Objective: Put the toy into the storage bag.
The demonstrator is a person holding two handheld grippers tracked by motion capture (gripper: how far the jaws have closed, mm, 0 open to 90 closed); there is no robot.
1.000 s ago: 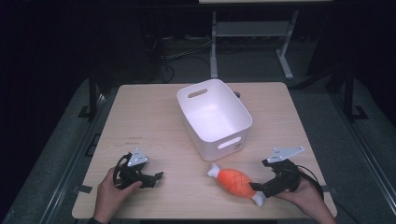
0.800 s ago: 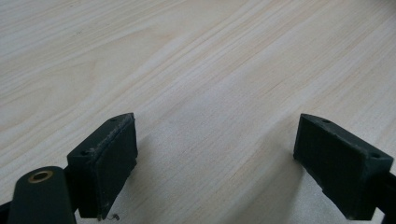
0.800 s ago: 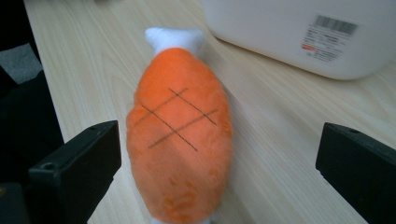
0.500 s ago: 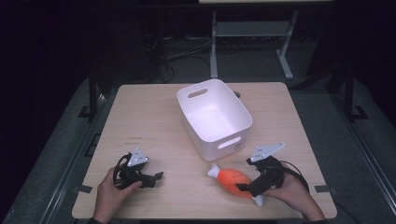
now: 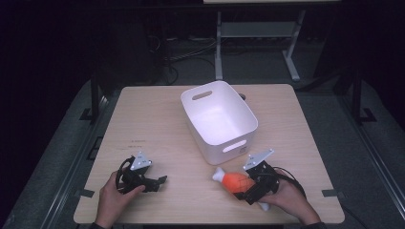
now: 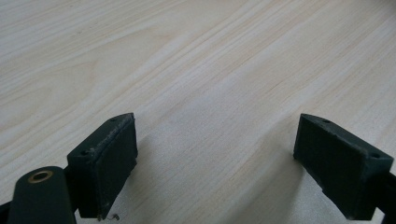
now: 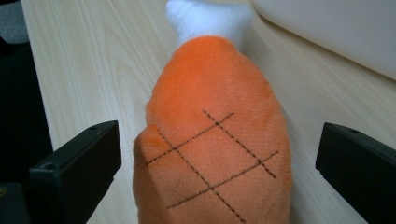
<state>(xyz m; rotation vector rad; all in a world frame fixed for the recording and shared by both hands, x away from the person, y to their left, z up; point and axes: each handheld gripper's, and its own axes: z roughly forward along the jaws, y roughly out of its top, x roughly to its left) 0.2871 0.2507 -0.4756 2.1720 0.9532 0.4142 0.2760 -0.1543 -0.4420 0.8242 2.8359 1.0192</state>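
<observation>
Right tongs (image 7: 217, 172) open, straddling plush drumstick (image 7: 215, 140) on table (image 5: 157, 124); soft fabric may squash, slip out on closing. Left tongs (image 6: 217, 163) open, empty.

Your soft plush drumstick toy (image 7: 212, 140): orange, dark crosshatch stitching, white end.
Your rectangular plastic bin (image 5: 237, 143): white.
Your wooden table (image 5: 157, 124): pale woodgrain.

The plush drumstick (image 7: 215, 140) is soft orange cloth with a fine nap and dark stitched lines, its tip white fleece. The desk (image 6: 210, 70) is pale, matt wood grain. The basket (image 5: 224, 125) looks smooth white plastic. The tongs' pads (image 6: 105, 163) are dull, rough black.
</observation>
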